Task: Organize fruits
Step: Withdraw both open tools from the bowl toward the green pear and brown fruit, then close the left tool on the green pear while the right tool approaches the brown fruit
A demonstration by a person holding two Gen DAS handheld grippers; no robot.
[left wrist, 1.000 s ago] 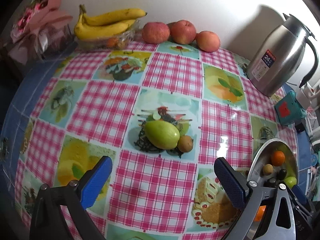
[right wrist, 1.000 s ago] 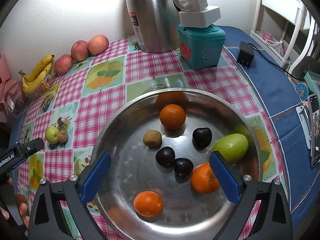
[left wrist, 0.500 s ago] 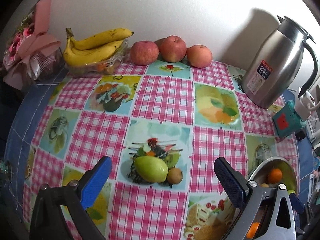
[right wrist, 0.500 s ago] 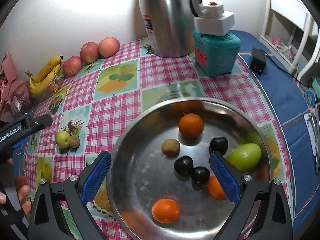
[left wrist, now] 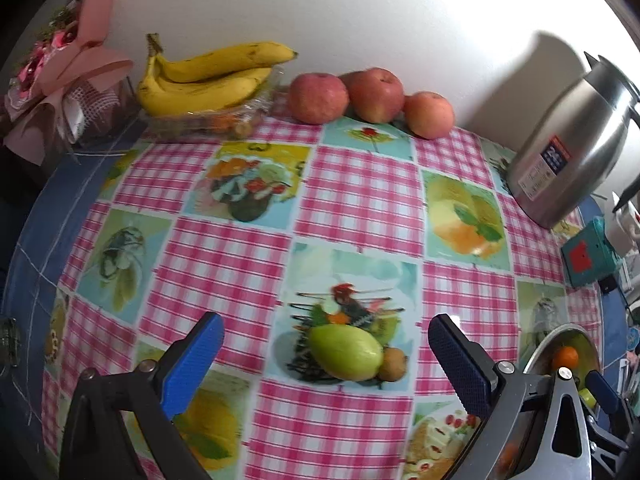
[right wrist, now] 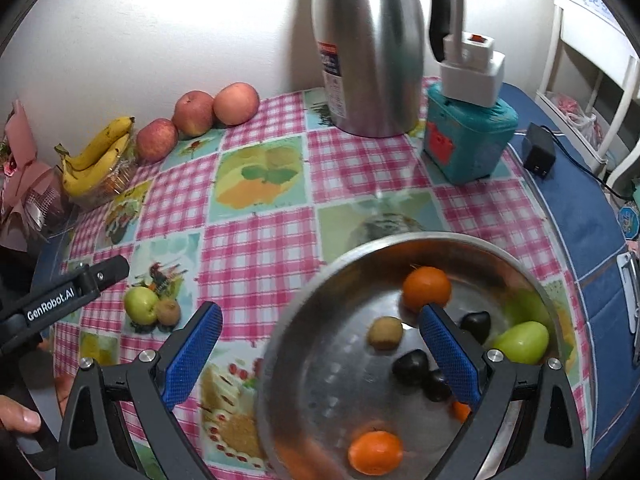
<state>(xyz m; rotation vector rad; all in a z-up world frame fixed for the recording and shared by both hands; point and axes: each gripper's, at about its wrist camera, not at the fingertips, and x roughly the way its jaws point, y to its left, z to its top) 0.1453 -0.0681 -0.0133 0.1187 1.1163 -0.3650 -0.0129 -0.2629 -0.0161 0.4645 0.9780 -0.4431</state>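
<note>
A green mango (left wrist: 345, 353) and a small brown kiwi (left wrist: 393, 364) lie side by side on the checked tablecloth, just ahead of my open, empty left gripper (left wrist: 324, 354); they also show in the right wrist view (right wrist: 141, 305). My right gripper (right wrist: 318, 344) is open and empty above the left rim of a steel bowl (right wrist: 280, 344). The bowl holds oranges (right wrist: 426, 289), a kiwi (right wrist: 385, 333), dark plums (right wrist: 411, 366) and a green mango (right wrist: 522, 342).
Bananas (left wrist: 208, 76) on a clear tray and three apples (left wrist: 374, 89) stand along the back wall. A steel thermos jug (right wrist: 368, 48) and a teal box (right wrist: 468, 140) stand at the back right. A pink bouquet (left wrist: 60, 76) is at the far left.
The left gripper has swung so the mango and kiwi sit lower and closer between its fingers. The right gripper has shifted left, so the bowl now lies under its right finger.
</note>
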